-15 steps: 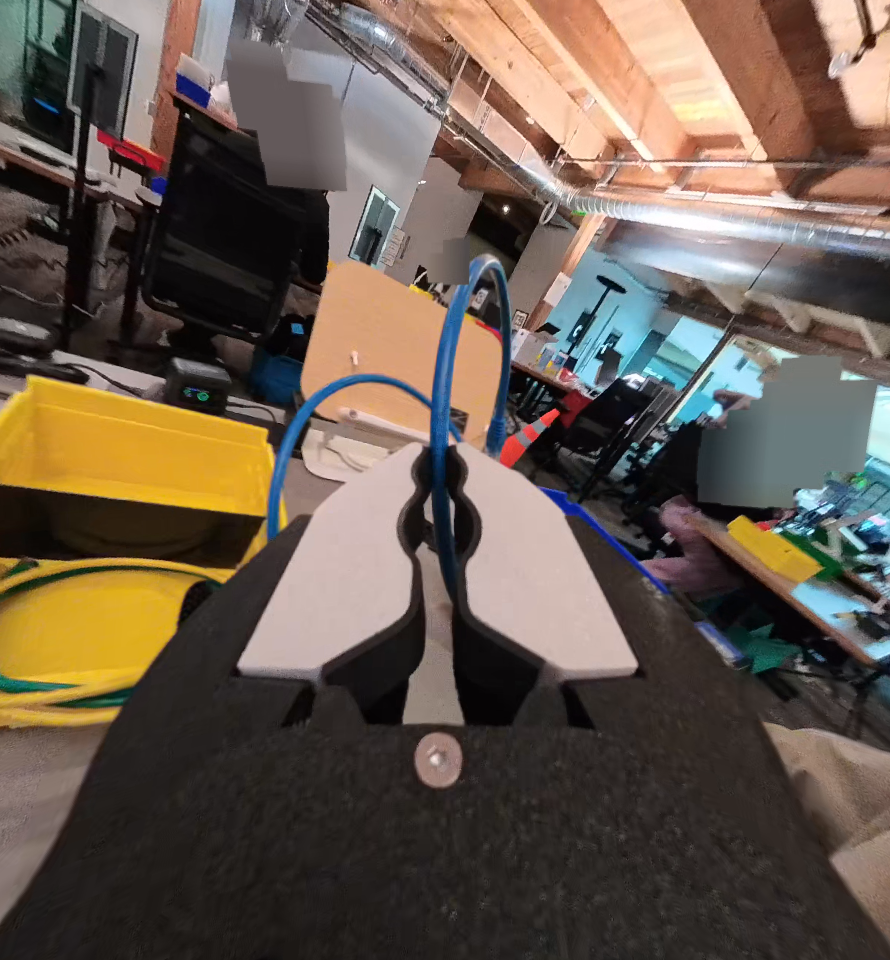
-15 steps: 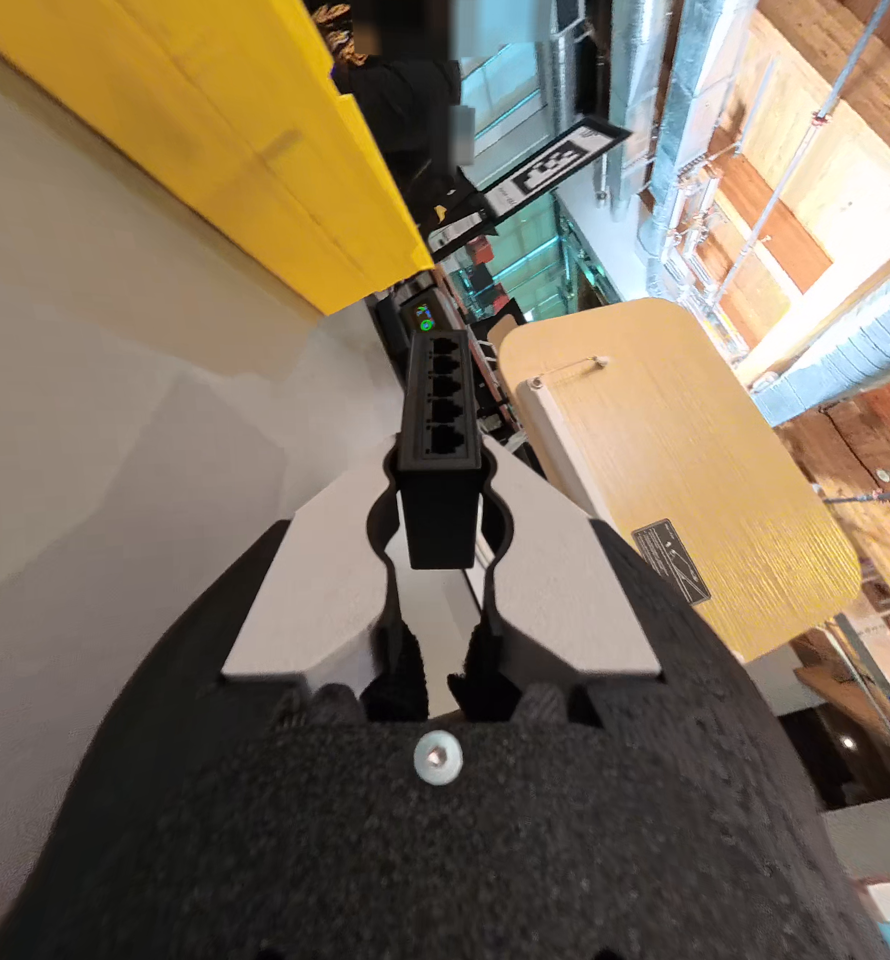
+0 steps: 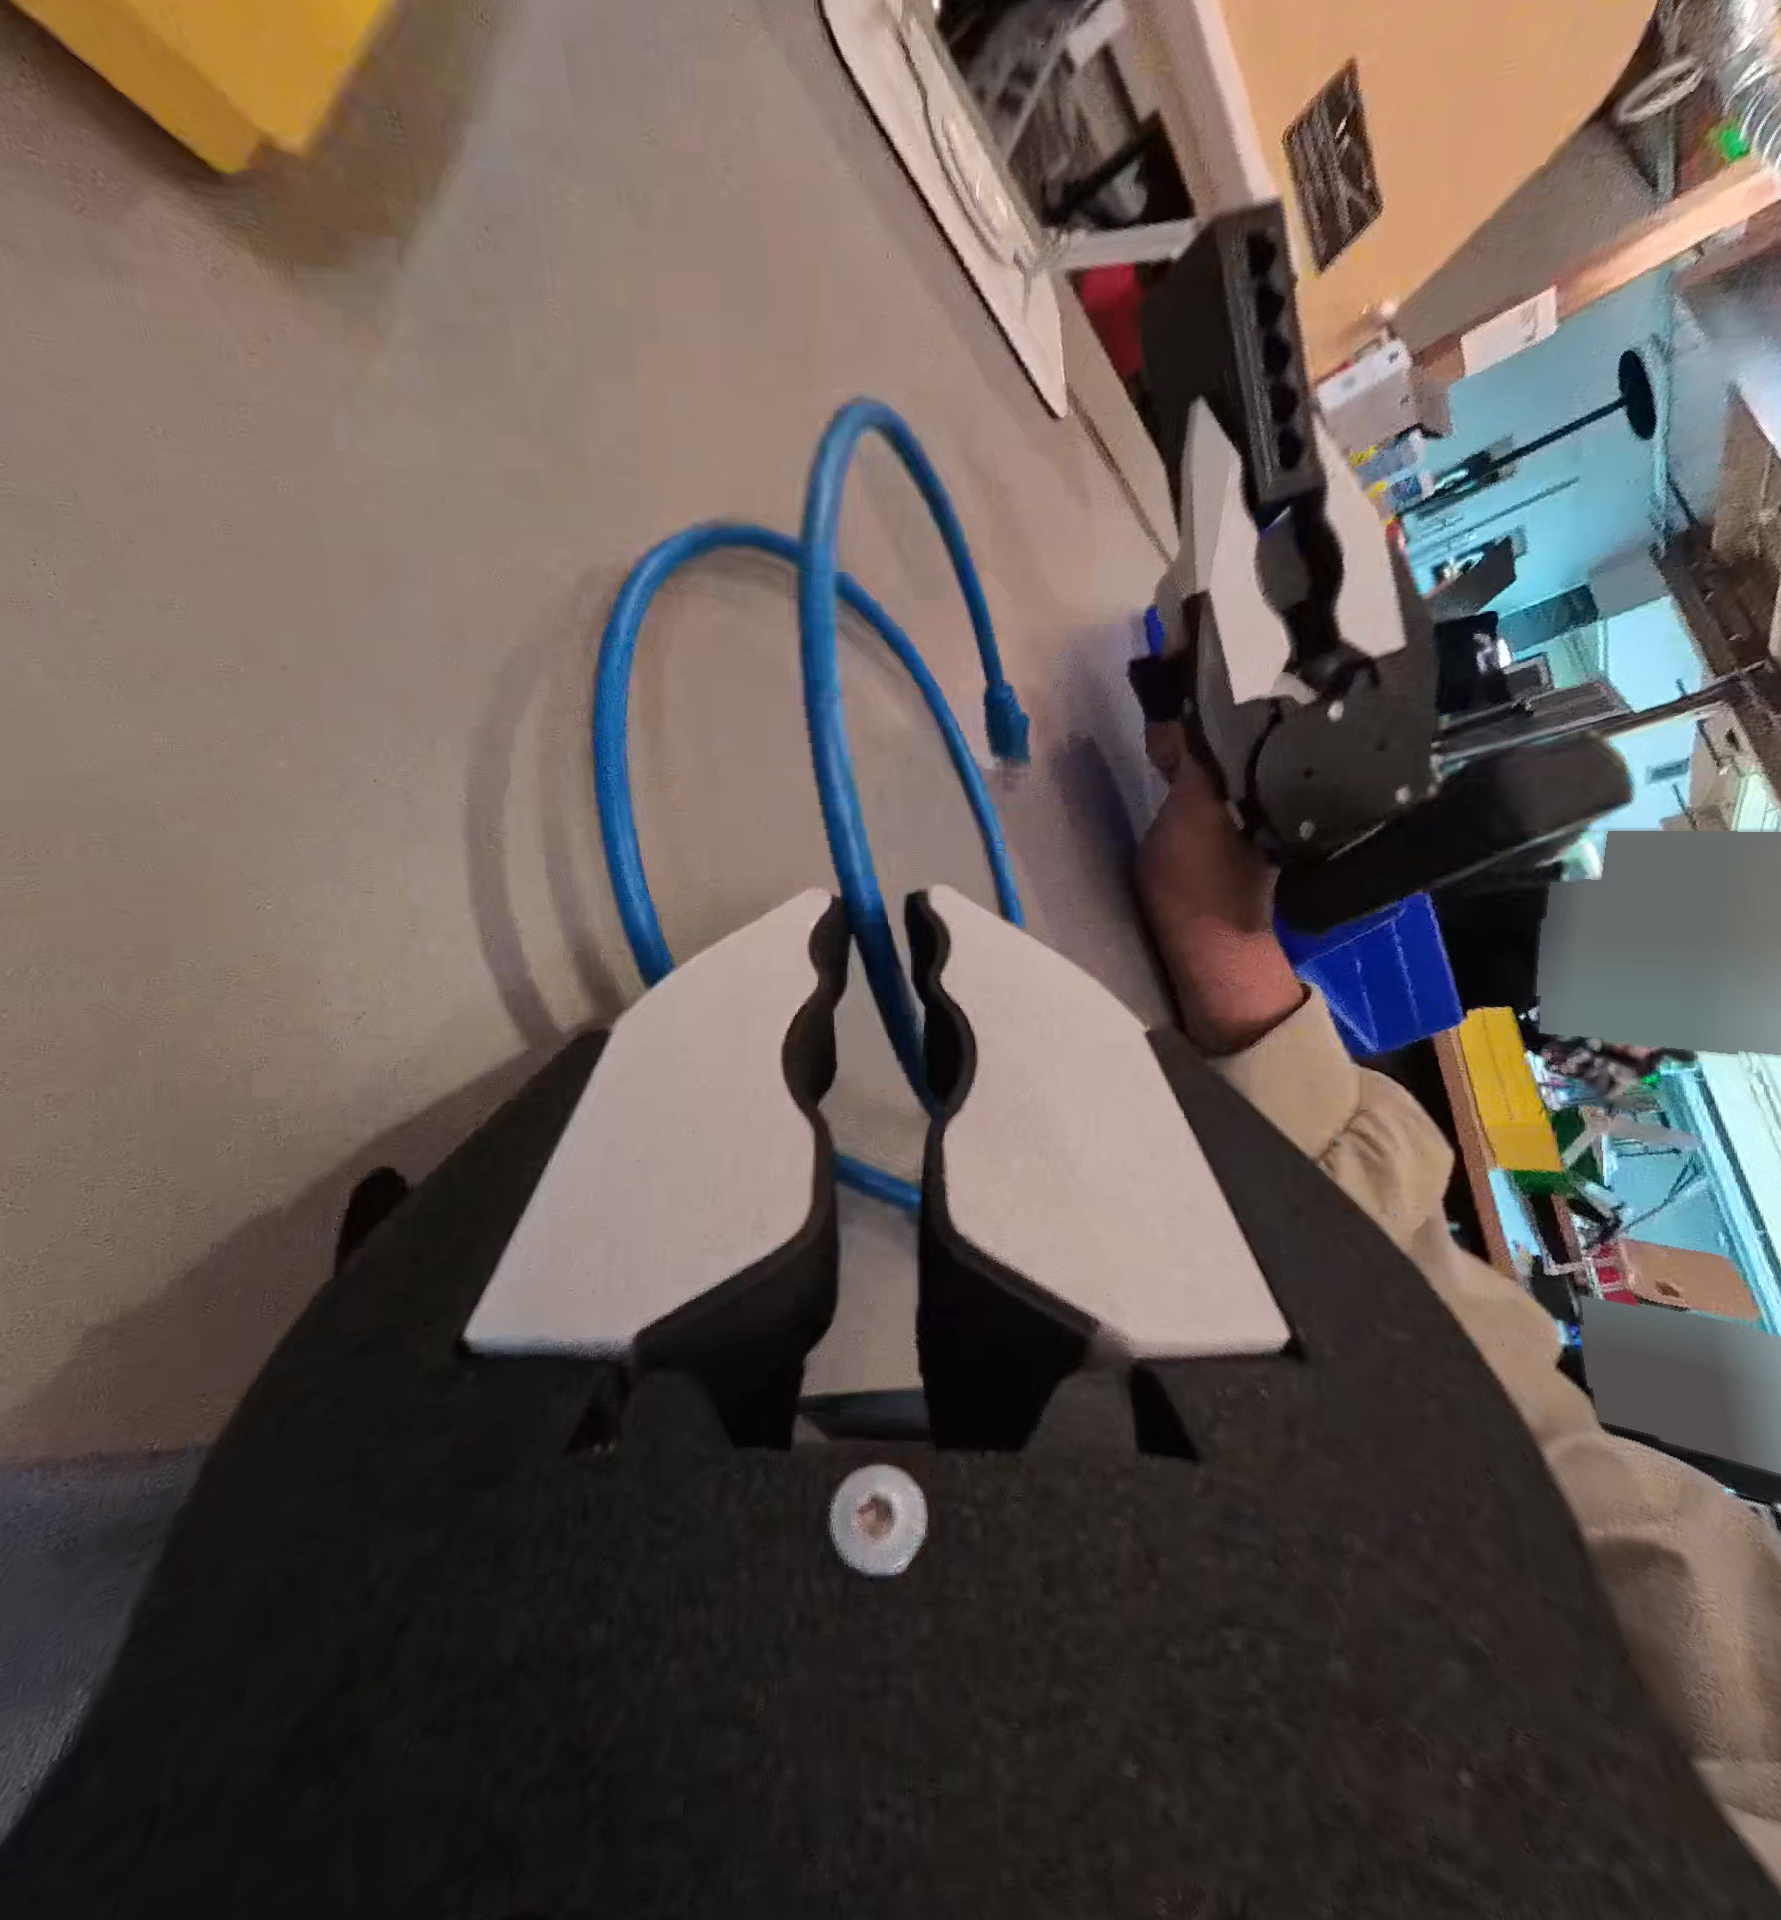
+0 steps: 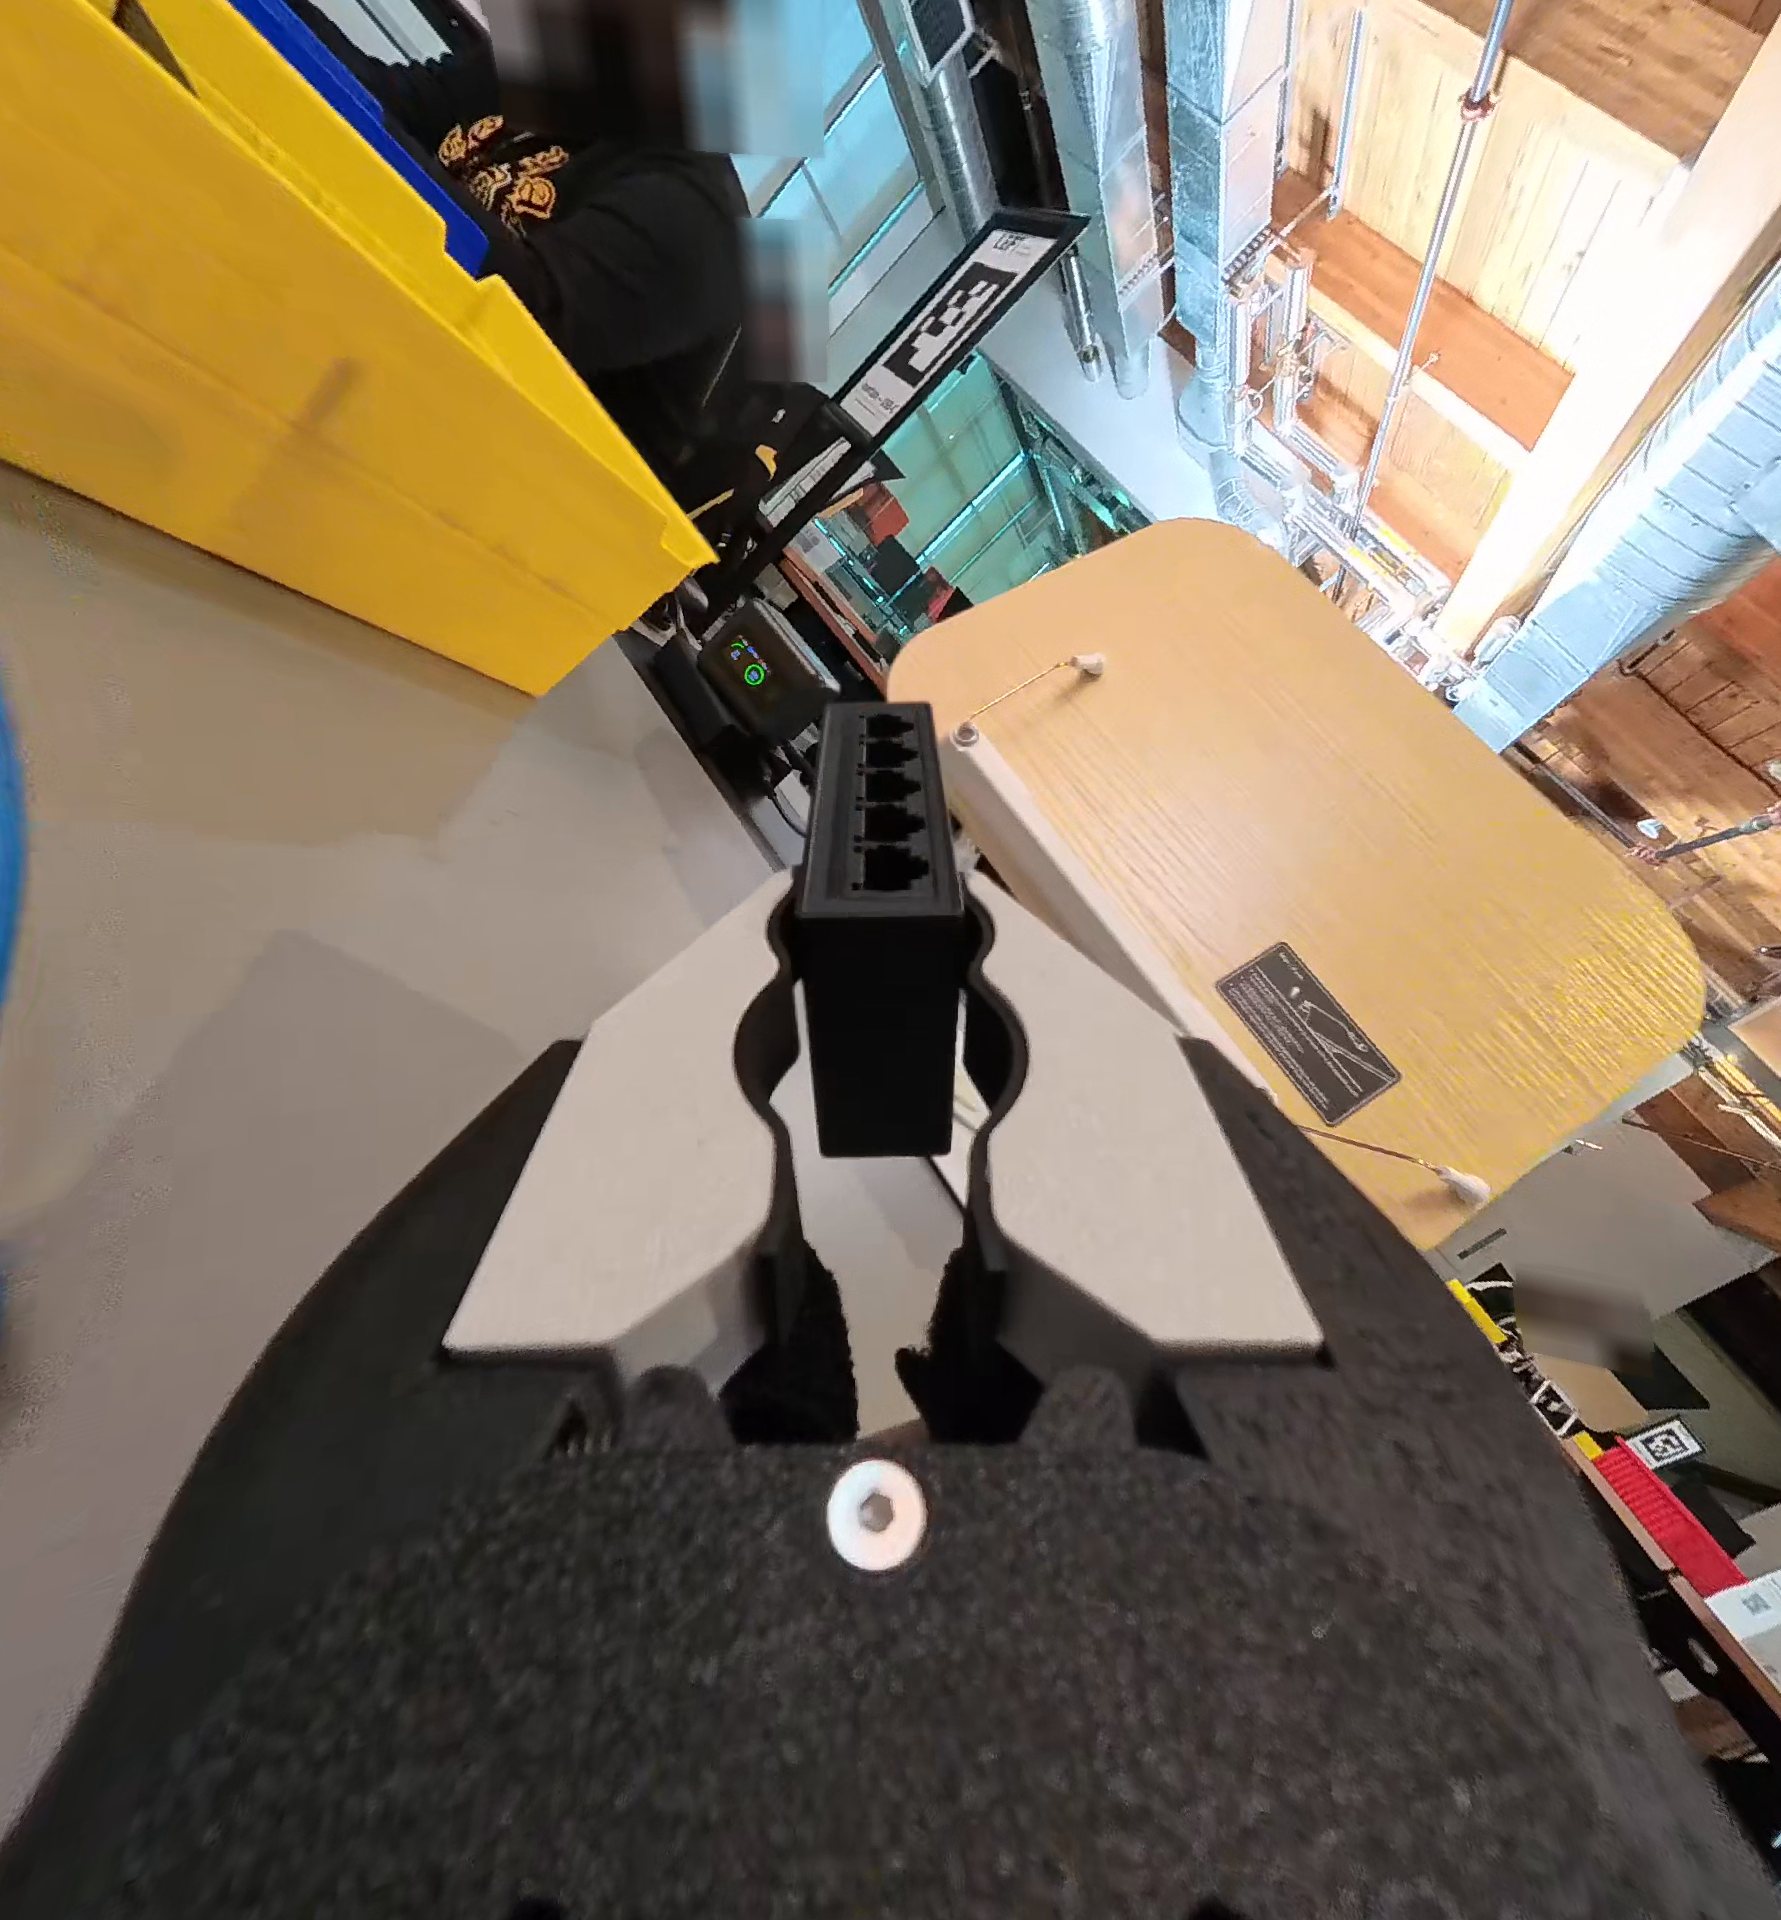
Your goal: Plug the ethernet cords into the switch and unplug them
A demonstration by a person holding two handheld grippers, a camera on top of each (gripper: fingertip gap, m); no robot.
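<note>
Left gripper (image 3: 875,914) nearest, jaws slightly parted, blue ethernet cable (image 3: 824,665) threaded loosely through the gap, not visibly pinched. Beyond the fingertips, cable looping in two arcs over the grey table (image 3: 294,727), free plug (image 3: 1005,717) hanging at the loop's end, just above the surface, unplugged.

Farther right, right gripper (image 3: 1281,499) clenched on the black switch (image 3: 1270,343), held off the table, row of ports all empty and facing roughly toward the cable side. Hand (image 3: 1198,883) under that gripper.

Handling, judged: cable light, springy, likely to twist and swing the plug off line if taken mid-length. Better taken on the boot just behind the plug, latch tab kept clear. Tab thin, probably snappable. Switch small, rigid, smooth-sided, likely to pivot under push. Clamp across the flat sides as now.

Farthest back, yellow bin (image 4: 242,364) and tipped wooden panel (image 4: 1281,831).
</note>
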